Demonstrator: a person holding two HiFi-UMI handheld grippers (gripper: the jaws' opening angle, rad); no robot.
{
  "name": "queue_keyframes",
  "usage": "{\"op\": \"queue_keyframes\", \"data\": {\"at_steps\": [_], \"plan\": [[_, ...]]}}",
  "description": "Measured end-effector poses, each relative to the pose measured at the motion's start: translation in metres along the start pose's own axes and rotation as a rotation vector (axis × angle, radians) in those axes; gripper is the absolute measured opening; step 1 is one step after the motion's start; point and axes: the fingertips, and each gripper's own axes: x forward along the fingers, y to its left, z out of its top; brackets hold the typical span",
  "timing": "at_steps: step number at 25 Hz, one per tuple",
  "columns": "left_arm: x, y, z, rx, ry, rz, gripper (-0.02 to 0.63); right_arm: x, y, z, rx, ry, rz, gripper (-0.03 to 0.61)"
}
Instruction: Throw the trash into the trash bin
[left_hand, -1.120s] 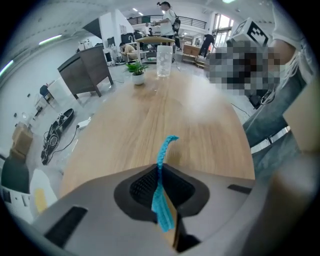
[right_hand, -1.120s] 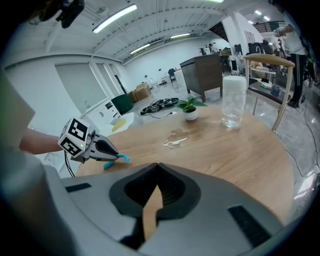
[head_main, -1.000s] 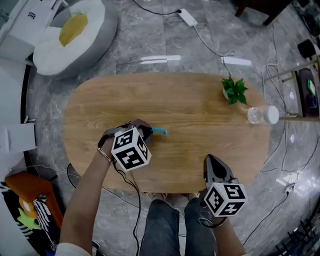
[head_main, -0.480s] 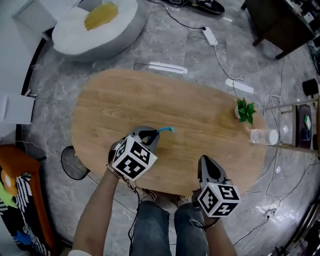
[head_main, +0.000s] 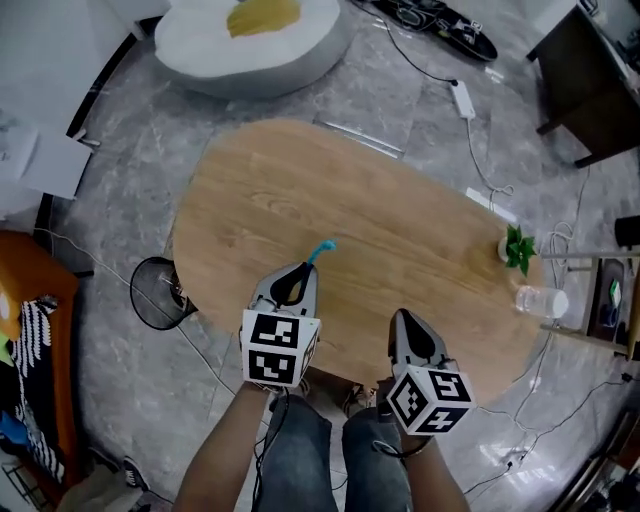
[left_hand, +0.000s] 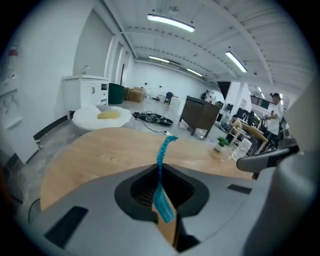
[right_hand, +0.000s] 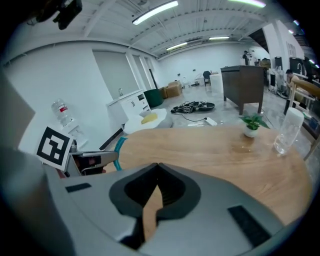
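While the left gripper (head_main: 303, 268) hangs over the oval wooden table (head_main: 400, 220), a round black wire trash bin (head_main: 158, 293) stands on the floor just beside that table. The left gripper view shows jaws clamped on a thin blue twisted strip (left_hand: 161, 165). In the right gripper view, the right gripper (right_hand: 157, 165) has its jaws together, empty.

The oval wooden table (head_main: 300, 190) is seen steeply from above in the head view. It is looked across, low and close, from the left gripper (head_main: 303, 270) and right gripper (head_main: 400, 318), and the potted plant (head_main: 517, 247) is shared by all three views.
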Motion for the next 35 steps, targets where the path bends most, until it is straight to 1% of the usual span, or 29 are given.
{"op": "queue_keyframes", "data": {"at_steps": [1, 3, 8, 13, 18, 23, 27, 31, 35], "plan": [[-0.006, 0.006, -0.002, -0.032, -0.017, 0.007, 0.017, 0.003, 0.009, -0.001, -0.007, 0.005, 0.014, 0.002], [-0.018, 0.018, -0.005, -0.072, -0.038, 0.026, 0.017, 0.008, 0.025, -0.003, -0.026, 0.014, 0.038, 0.002], [-0.049, 0.06, -0.014, -0.103, -0.057, 0.089, 0.017, 0.02, 0.067, -0.009, -0.088, 0.045, 0.094, 0.002], [-0.089, 0.11, -0.029, -0.154, -0.084, 0.175, 0.017, 0.035, 0.112, -0.018, -0.157, 0.086, 0.156, 0.002], [-0.134, 0.171, -0.057, -0.232, -0.097, 0.253, 0.017, 0.057, 0.177, -0.031, -0.216, 0.114, 0.23, 0.002], [-0.186, 0.24, -0.095, -0.314, -0.1, 0.377, 0.017, 0.09, 0.257, -0.051, -0.281, 0.154, 0.333, 0.002], [-0.221, 0.287, -0.127, -0.382, -0.095, 0.46, 0.017, 0.113, 0.308, -0.066, -0.303, 0.186, 0.383, 0.002], [-0.243, 0.328, -0.149, -0.423, -0.096, 0.516, 0.017, 0.134, 0.348, -0.076, -0.334, 0.201, 0.414, 0.002], [-0.247, 0.361, -0.172, -0.483, -0.107, 0.556, 0.017, 0.152, 0.367, -0.09, -0.378, 0.231, 0.426, 0.002]]}}
